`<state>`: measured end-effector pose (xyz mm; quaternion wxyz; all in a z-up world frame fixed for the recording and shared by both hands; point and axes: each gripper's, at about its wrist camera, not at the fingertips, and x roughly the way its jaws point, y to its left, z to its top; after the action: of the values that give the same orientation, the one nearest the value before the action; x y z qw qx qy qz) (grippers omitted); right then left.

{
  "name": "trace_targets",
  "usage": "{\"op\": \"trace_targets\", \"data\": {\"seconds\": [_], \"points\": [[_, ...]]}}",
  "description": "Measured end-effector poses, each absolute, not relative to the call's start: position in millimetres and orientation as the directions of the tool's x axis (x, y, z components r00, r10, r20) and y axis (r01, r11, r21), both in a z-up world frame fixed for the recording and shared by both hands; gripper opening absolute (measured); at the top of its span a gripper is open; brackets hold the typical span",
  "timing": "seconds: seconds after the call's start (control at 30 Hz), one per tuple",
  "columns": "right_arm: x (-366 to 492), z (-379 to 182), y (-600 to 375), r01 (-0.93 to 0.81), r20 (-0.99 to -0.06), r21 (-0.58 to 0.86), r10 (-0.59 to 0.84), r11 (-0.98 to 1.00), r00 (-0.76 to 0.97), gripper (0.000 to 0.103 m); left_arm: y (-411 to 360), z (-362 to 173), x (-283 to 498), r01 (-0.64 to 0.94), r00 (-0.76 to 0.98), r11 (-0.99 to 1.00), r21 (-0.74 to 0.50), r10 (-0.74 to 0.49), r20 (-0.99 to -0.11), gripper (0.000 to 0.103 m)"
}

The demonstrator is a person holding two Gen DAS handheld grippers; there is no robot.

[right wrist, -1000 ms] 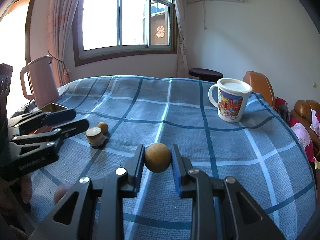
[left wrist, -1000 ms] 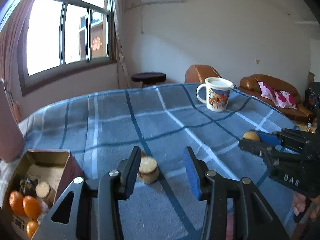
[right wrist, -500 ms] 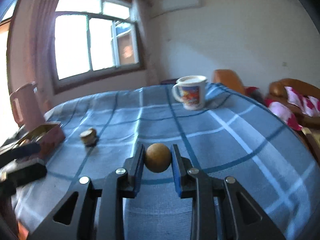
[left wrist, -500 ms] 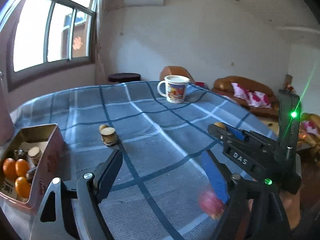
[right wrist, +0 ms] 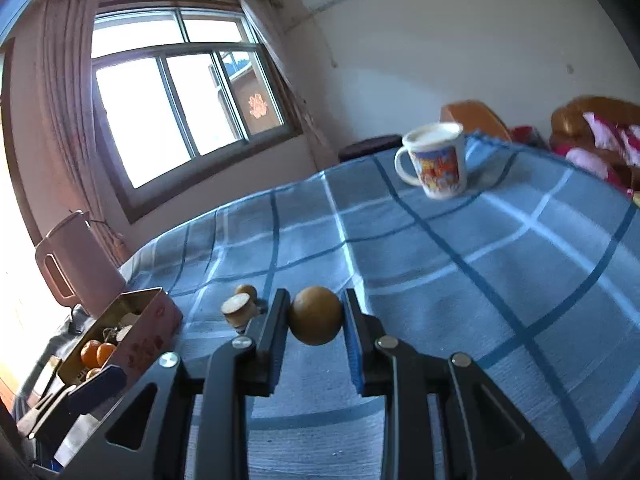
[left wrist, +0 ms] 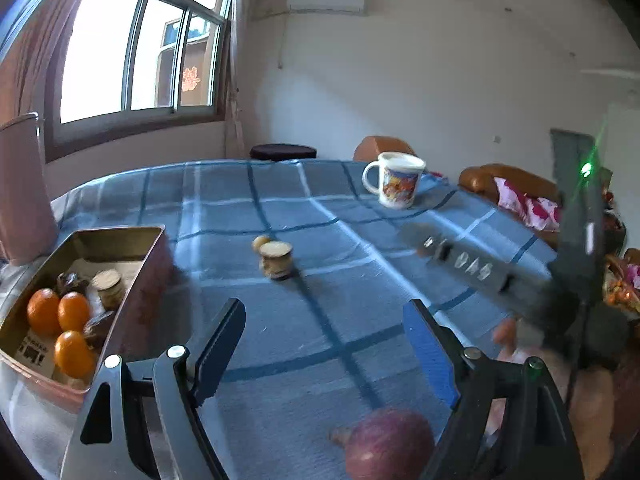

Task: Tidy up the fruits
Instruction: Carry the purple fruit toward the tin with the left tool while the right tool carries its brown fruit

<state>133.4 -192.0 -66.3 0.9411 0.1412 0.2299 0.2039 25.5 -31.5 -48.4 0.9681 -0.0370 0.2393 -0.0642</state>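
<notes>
right tongs (right wrist: 316, 316): clamped on a round brown longan (right wrist: 315, 315), held at its widest part.
left tongs (left wrist: 324, 344): wide open, empty.
handling: probably light, thin-shelled; keep the squeeze gentle.
tin box (right wrist: 154, 316): left of the right tongs.

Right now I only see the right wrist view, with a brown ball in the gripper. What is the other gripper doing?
Observer: The left gripper is open. Its jaws have just been opening, with nothing between them.
Operator: Anything near it?
Observer: A purple round thing lies on the cloth just under it.
Operator: Can you see my gripper from there?
Observer: The right gripper, shut on the ball, looks blurred there, and a green light glows on its body.
</notes>
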Motion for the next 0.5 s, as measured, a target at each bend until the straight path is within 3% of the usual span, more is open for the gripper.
{"op": "trace_targets", "data": {"seconds": [0.27,0.33,0.4,0.43,0.47,0.5], "points": [[108.2,-66.4,-200.3,-0.330,-0.313,0.287,0.414,0.899,0.855,0.029,-27.7,-82.5,-8.3,0.135,0.820,0.989,-0.065,-0.149,-0.552,0.082],[104.2,-68.9,-199.1,-0.337,-0.304,0.285,0.418,0.897,0.856,0.029,-29.1,-96.2,0.4,0.096,0.786,0.994,-0.047,-0.104,-0.609,0.082],[99.4,-68.1,-197.2,-0.352,-0.291,0.285,0.430,0.892,0.854,0.029,-27.2,-95.4,0.8,0.103,0.793,0.992,-0.071,-0.125,-0.596,0.082],[97.2,-67.3,-197.3,-0.358,-0.283,0.281,0.433,0.890,0.856,0.029,-26.5,-95.1,0.5,0.099,0.796,0.992,-0.075,-0.124,-0.593,0.079],[95.3,-66.6,-197.0,-0.364,-0.277,0.277,0.436,0.889,0.856,0.029,-26.3,-96.0,0.4,0.104,0.795,0.991,-0.085,-0.135,-0.592,0.060],[93.6,-66.0,-197.0,-0.371,-0.271,0.276,0.442,0.887,0.855,0.029,-27.3,-97.4,1.2,0.111,0.790,0.990,-0.081,-0.138,-0.598,0.054]]}}
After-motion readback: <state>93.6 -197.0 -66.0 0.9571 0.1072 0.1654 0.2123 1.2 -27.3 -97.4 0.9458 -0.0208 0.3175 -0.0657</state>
